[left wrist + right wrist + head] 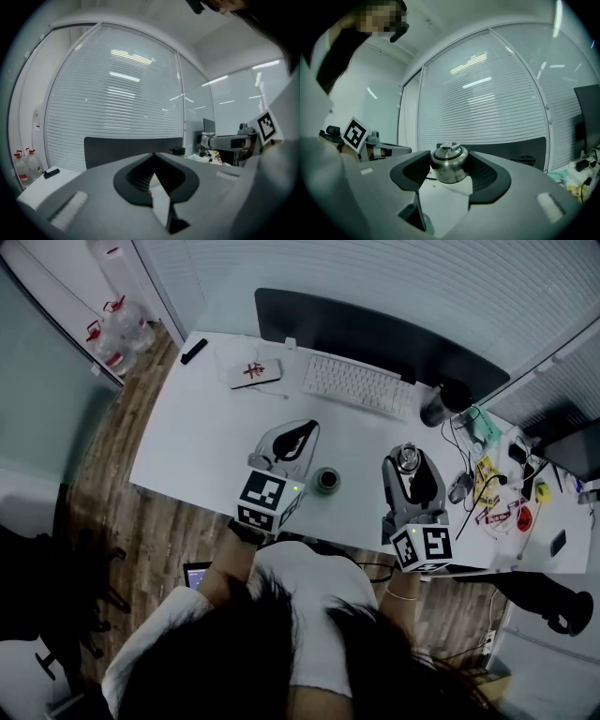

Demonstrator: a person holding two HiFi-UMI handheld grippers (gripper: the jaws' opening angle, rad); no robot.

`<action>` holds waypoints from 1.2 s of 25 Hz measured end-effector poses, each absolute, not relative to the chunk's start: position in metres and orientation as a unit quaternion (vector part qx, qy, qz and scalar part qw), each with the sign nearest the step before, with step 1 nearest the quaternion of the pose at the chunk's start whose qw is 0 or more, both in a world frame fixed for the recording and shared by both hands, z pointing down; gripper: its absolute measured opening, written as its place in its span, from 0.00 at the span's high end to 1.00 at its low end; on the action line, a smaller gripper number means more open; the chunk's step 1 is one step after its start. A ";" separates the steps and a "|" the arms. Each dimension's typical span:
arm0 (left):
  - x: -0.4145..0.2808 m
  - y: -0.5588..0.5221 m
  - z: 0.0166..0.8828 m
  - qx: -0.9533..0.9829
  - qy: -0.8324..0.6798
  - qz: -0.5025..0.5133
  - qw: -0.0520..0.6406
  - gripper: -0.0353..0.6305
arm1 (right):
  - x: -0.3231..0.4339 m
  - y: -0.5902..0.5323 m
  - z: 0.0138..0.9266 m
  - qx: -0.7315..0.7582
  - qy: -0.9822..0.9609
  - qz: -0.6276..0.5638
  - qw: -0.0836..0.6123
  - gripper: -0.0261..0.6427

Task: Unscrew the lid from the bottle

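Bottle (pixel 449 165): steel, upright on the white worktop (pixel 202 432), on the near side of the keyboard (pixel 359 385), by its right end. Right gripper (pixel 450 168): jaws clasp the body from both sides. Left gripper (pixel 153 161): jaws clenched together, nothing between them, near-left of the keyboard. Small dark round piece (pixel 326 480) lies just near of the keyboard.

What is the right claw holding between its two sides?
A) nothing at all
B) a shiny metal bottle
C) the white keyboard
B: the right claw has its dark pads pressed against both sides of the shiny metal bottle.
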State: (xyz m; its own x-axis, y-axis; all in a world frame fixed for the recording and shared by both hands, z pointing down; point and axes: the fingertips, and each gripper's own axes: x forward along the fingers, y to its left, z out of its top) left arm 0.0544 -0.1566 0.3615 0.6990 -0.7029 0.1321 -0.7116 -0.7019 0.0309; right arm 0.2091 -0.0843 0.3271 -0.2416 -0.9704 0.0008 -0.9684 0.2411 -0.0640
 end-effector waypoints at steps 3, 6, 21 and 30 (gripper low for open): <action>0.055 -0.156 0.361 0.921 -0.383 0.054 0.041 0.86 | 0.209 -0.083 0.328 -0.616 0.787 -0.024 0.022 0.58; 0.053 -0.156 0.361 0.921 -0.383 0.054 0.040 0.86 | 0.209 -0.082 0.327 -0.618 0.785 -0.025 0.019 0.58; 0.050 -0.158 0.362 0.920 -0.387 0.052 0.041 0.86 | 0.215 -0.081 0.331 -0.623 0.781 -0.031 0.023 0.58; 0.051 -0.159 0.364 0.920 -0.387 0.050 0.043 0.86 | 0.215 -0.082 0.332 -0.623 0.781 -0.033 0.024 0.58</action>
State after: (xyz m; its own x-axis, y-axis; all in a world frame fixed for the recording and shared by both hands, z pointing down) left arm 0.0509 -0.1589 0.3641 0.6955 -0.7074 0.1258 -0.7160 -0.6970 0.0393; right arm 0.2150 -0.0819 0.3320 -0.2218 -0.9751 0.0036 -0.9719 0.2208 -0.0811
